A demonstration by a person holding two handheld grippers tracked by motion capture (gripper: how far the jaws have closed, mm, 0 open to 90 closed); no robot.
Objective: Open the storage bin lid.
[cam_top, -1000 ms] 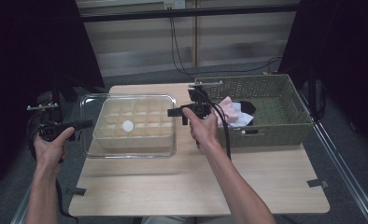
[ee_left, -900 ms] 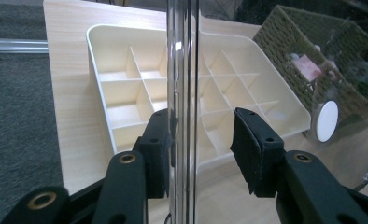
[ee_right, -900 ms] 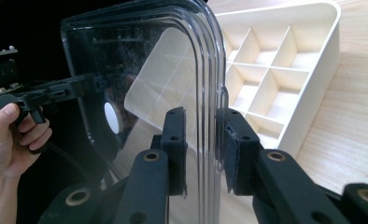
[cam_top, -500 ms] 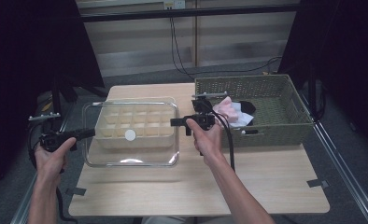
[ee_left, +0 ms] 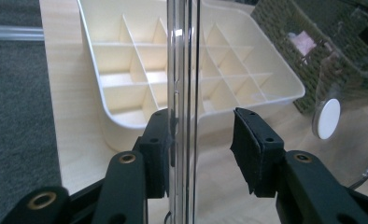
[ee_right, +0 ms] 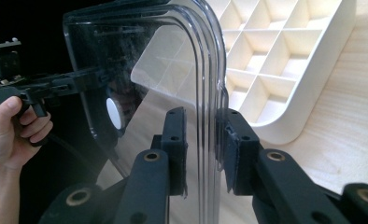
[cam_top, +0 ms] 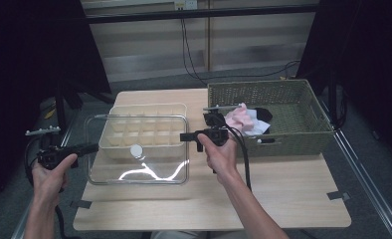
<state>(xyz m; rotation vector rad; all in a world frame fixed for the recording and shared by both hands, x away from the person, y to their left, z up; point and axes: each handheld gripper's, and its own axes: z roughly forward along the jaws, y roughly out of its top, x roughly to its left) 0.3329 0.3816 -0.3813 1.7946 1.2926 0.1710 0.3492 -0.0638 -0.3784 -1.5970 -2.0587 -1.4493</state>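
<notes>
A clear plastic lid [cam_top: 134,172] with a white round knob [cam_top: 136,149] hangs over the front part of a cream compartment tray [cam_top: 149,107]. My left gripper [cam_top: 92,148] is shut on the lid's left edge and my right gripper [cam_top: 184,136] on its right edge. In the left gripper view the lid's rim [ee_left: 184,70] stands edge-on between the pads of my gripper [ee_left: 198,144], with the tray [ee_left: 126,60] behind it. In the right gripper view the pads of my gripper [ee_right: 203,144] press on the curved rim of the lid [ee_right: 173,60], with the tray [ee_right: 285,56] beyond it.
A green woven basket [cam_top: 283,94] stands at the right of the wooden table [cam_top: 283,199], with pink and dark cloth [cam_top: 239,119] inside. The basket is close to my right hand. Black cables run behind the table. Dark curtains close both sides.
Both hands have drawn toward the table's near edge with the lid between them. The lid now overhangs the tray's front edge instead of covering it.
</notes>
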